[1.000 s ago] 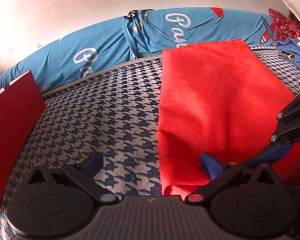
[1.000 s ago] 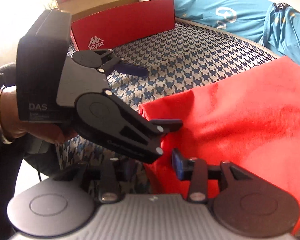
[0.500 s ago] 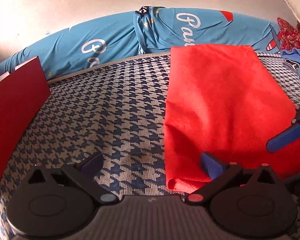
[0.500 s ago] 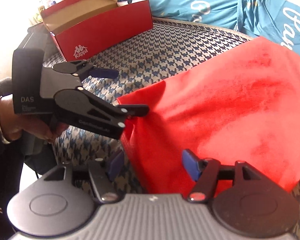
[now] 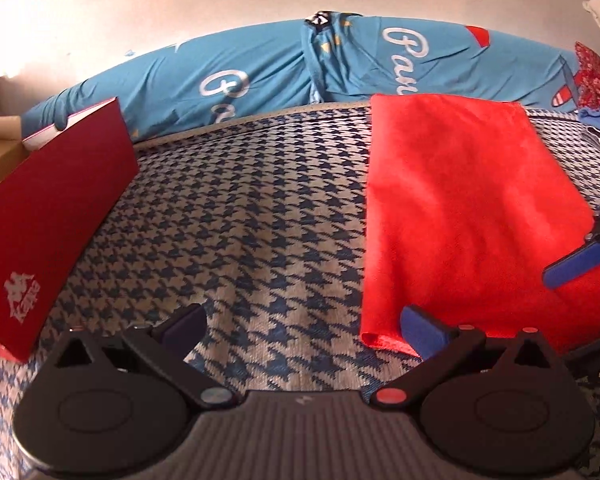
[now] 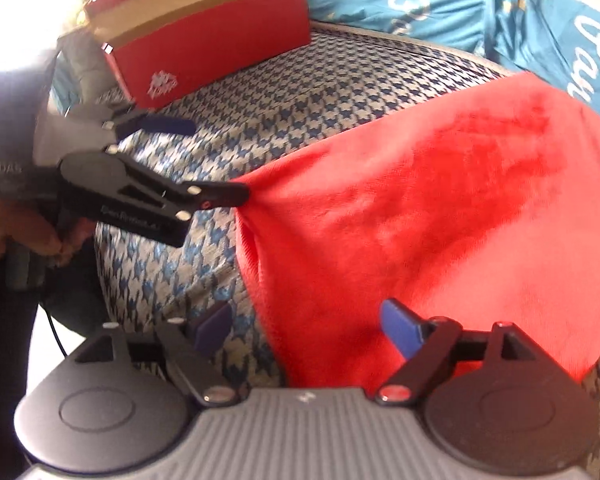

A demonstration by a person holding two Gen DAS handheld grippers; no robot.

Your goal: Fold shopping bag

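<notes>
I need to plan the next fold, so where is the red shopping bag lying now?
The red shopping bag lies flat on the houndstooth cover, to the right in the left wrist view, its far edge touching the blue bedding, well apart from the red shoe box.

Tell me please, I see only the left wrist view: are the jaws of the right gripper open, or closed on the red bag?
Observer: Open. The right gripper has just been opening its jaws. The side edge of the red bag lies between them, but they do not pinch it.
Operator: Where does my left gripper stand, seen from the other side?
Observer: The left gripper is open too. One fingertip is at the bag's corner; I cannot tell if it touches.
Operator: Is the red box open on top?
Observer: Yes. The red box has no lid on it, and its brown cardboard inside shows.
</notes>
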